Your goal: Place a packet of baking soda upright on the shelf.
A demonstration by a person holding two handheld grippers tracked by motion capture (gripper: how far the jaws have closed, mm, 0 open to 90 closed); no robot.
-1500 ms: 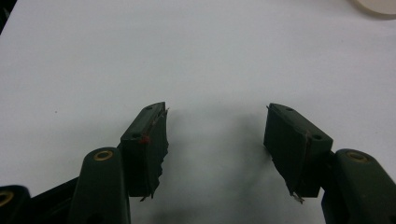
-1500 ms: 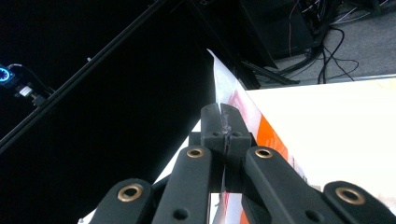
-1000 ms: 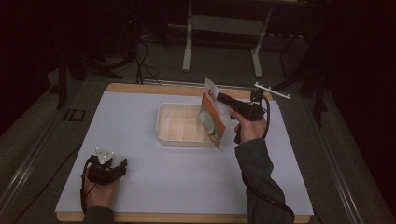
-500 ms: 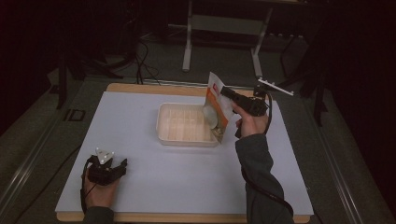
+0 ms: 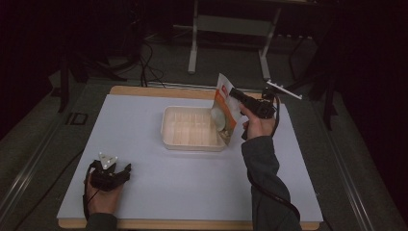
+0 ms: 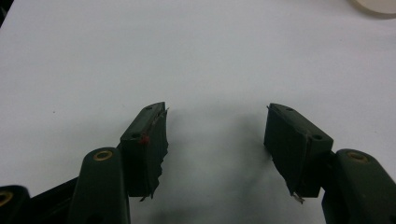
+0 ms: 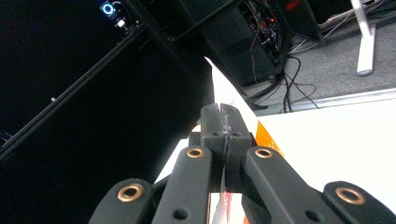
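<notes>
White table (image 5: 144, 192), right tool (image 5: 234, 94) gripping pouch (image 5: 224, 113)

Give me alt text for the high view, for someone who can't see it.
The right gripper holds an orange and white pouch upright at the right end of a cream tray on a white table. The left gripper rests open near the table's front left corner.

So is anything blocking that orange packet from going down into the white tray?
Nothing visible does. The right gripper holds the orange packet upright at the white tray's right end, and the tray looks empty.
</notes>
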